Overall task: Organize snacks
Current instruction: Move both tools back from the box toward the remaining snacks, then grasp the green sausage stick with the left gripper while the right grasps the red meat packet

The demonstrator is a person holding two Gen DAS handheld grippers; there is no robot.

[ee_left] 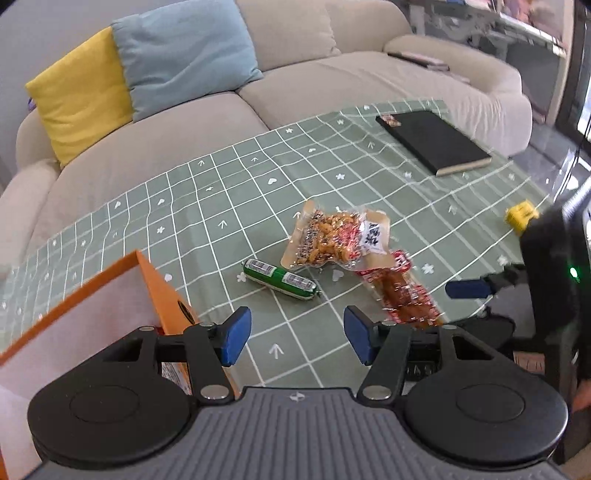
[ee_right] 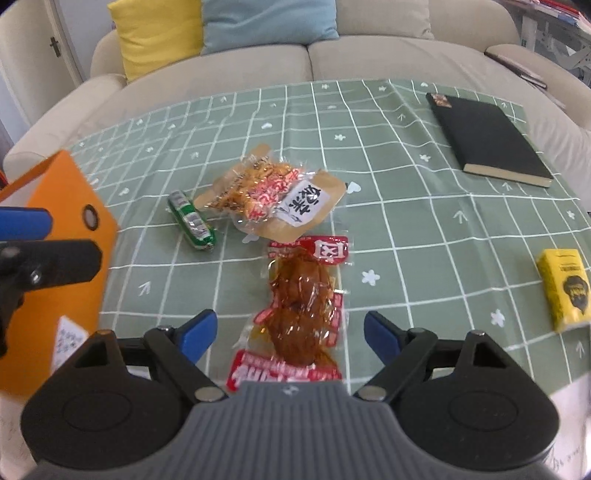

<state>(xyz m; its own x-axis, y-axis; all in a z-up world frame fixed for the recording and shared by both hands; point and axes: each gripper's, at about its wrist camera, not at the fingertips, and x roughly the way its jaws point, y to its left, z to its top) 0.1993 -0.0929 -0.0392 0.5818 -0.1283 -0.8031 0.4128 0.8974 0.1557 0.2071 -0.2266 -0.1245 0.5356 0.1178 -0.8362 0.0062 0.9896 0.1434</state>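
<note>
- Three snacks lie loose mid-tabletop: sausage (ee_right: 192, 221), peanut pack (ee_right: 269, 192), red pack (ee_right: 299, 306); none is visibly in the orange box (ee_left: 162, 295) at the left edge, so sorting looks barely begun.
- Right gripper (ee_right: 290, 334) released, jaws spread either side of the red pack's near end, contact unclear.
- Left gripper (ee_left: 297, 338) released, empty, beside the box, sausage just ahead.

Home living room: beige sofa (ee_right: 369, 48), yellow cushion (ee_right: 155, 33), blue cushion (ee_right: 266, 22), low table (ee_right: 406, 177) with checked cloth.
</note>
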